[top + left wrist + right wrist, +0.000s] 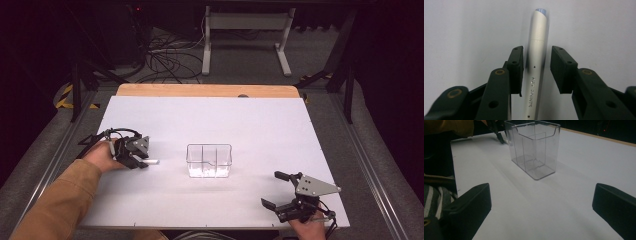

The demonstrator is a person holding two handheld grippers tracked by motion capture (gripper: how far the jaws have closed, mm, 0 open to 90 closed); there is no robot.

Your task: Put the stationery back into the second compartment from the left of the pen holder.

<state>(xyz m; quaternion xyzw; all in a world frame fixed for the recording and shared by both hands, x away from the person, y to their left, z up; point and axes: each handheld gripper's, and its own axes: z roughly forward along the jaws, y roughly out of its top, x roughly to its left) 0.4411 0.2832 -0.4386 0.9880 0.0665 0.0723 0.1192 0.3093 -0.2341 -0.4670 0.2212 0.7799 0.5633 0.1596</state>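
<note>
A white pen (pixel 536 62) with a pale blue tip lies flat on the white table sheet (pixel 225 120), left of centre. My left gripper (pixel 537 51) straddles it, one black pad on each side of the barrel with a thin gap at the right pad, so the pads do not press on it. In the high view the pen (pixel 153 162) pokes out to the right of the left gripper (pixel 143 159). My right gripper (pixel 271 189) rests near the table's front right corner, jaws wide open and with nothing between them (pixel 541 192).
A clear plastic box (pixel 210 160) with inner dividers stands upright at the table's middle, between the two grippers, and sits ahead of the right gripper (pixel 534 147). A wooden strip (pixel 207 90) runs along the far edge. Cables and a stand sit on the floor beyond.
</note>
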